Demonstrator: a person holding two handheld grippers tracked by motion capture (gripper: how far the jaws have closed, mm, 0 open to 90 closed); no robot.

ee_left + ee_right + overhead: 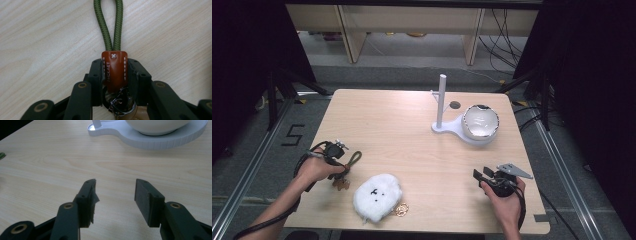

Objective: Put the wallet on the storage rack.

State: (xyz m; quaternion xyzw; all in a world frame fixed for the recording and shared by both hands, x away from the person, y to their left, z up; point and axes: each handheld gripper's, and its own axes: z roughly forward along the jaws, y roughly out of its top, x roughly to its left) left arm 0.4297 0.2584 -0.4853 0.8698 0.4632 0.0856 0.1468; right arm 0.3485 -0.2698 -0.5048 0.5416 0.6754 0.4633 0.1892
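The left tongs (113, 75) are clamped on the brown leather tab (114, 71) of a keychain (346, 170) that lies near the left edge of the bench (402, 130), toward its near side. The pads pinch the tab from both sides, just above the metal rings (120, 102), and the olive cord loop (111, 25) stretches flat on the wood away from the jaws. Gripping the stiff tab rather than the soft cord probably gives a firmer, steadier hold and leaves the loop free, which would suit hanging it on something. The right tongs (486, 175) stand wide with nothing between them, resting near the right edge toward the near right corner, apparently waiting their turn. Close to the near edge, just beside the keychain, sits a white fluffy toy (377, 196) with a small face, and a small gold-coloured trinket (401, 209) touches its near side. Toward the far right corner stands a white stand (462, 134) with an upright post (441, 100) that carries a short side peg, a likely place for the loop. The round tray end of that stand holds a white bowl (481, 121), which looks empty as far as the high view shows; its inside is glossy and reflects light.
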